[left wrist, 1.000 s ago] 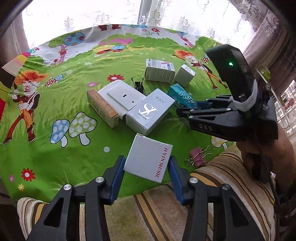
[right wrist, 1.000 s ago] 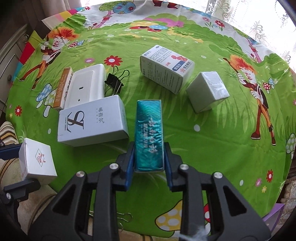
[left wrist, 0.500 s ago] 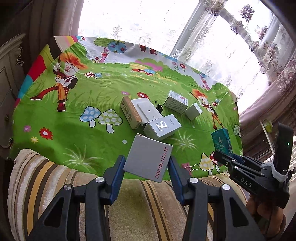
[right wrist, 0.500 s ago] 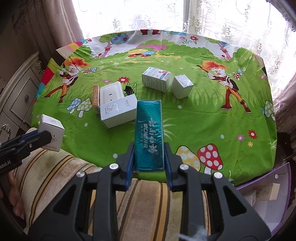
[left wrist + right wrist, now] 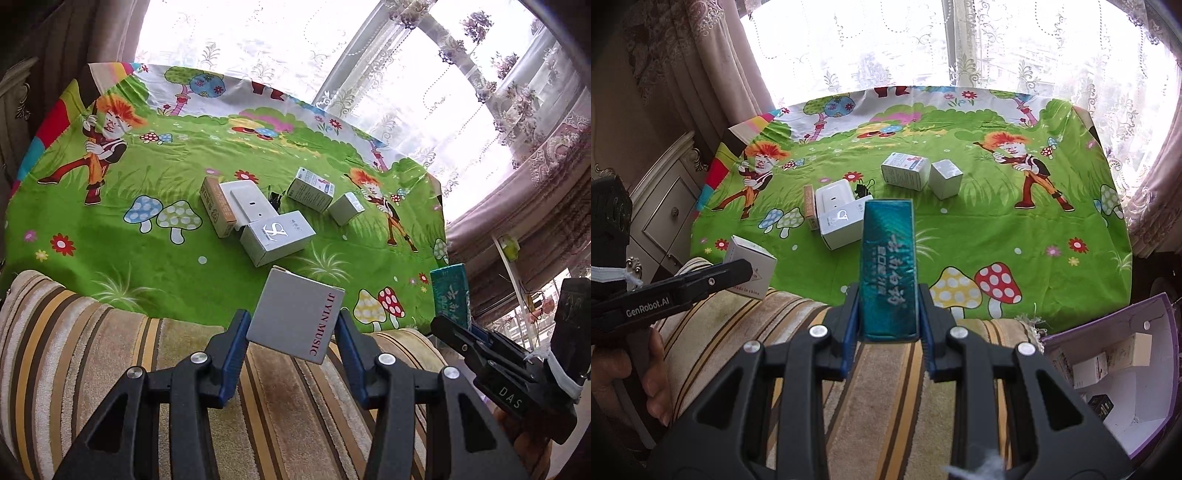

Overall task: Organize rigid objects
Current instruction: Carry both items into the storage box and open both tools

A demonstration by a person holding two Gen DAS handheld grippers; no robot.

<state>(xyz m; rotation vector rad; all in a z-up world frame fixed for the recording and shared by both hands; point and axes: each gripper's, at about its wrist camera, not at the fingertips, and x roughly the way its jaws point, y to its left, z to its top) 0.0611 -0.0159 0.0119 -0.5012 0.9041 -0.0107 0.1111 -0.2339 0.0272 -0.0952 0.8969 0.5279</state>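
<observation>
Teal carton (image 5: pixel 888 269) was clenched in the right tongs (image 5: pixel 888 314), grey JI YIN MUSIC box (image 5: pixel 295 320) in the left tongs (image 5: pixel 291 332). Both had lifted off the counter (image 5: pixel 110 229) a second earlier, probably heading for the purple bin (image 5: pixel 1108 369).

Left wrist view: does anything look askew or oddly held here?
Yes. The grey JIYIN MUSIC box sits tilted in the left claw, corner down rather than square between the fingers. The boxes on the green cloth lie scattered at mixed angles.
</observation>
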